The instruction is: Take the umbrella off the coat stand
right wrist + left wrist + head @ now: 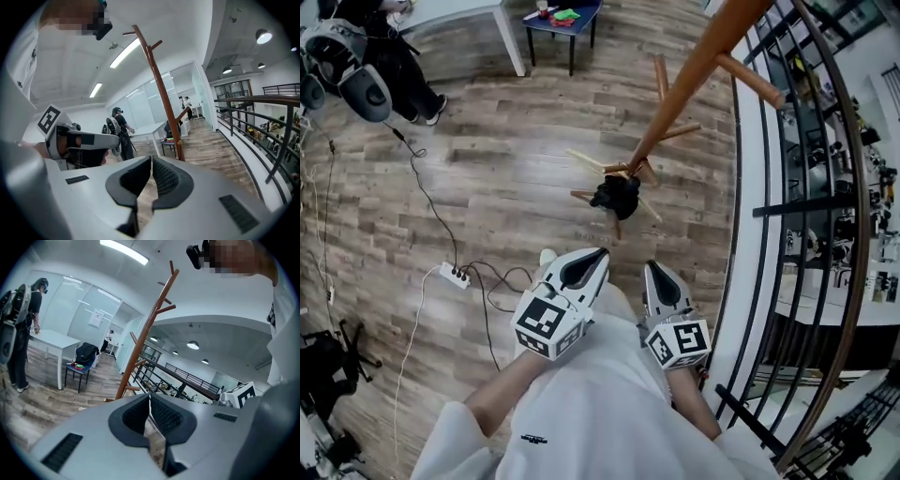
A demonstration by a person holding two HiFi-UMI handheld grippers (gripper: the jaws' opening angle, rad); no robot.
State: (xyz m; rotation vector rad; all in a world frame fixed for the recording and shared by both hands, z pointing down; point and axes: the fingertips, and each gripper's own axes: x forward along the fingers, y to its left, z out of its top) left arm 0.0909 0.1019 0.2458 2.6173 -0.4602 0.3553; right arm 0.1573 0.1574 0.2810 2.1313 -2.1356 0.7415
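The wooden coat stand [675, 98] rises ahead of me, its pegs sticking out on all sides. Low on it, seen from above, is a black bundle [616, 195] that looks like the folded umbrella. My left gripper [592, 259] and right gripper [656, 274] are side by side short of the stand, both shut and empty. In the left gripper view the stand [145, 329] stands beyond the shut left gripper [150, 405]. In the right gripper view the stand [161, 93] is past the shut right gripper [152, 165]. The umbrella does not show clearly in either gripper view.
A dark metal railing [825, 187] curves close along the right. A power strip [455, 275] and cables lie on the wooden floor at left. Farther off are a small blue table [562, 19], a white table [502, 19] and a person [356, 56] wearing gear.
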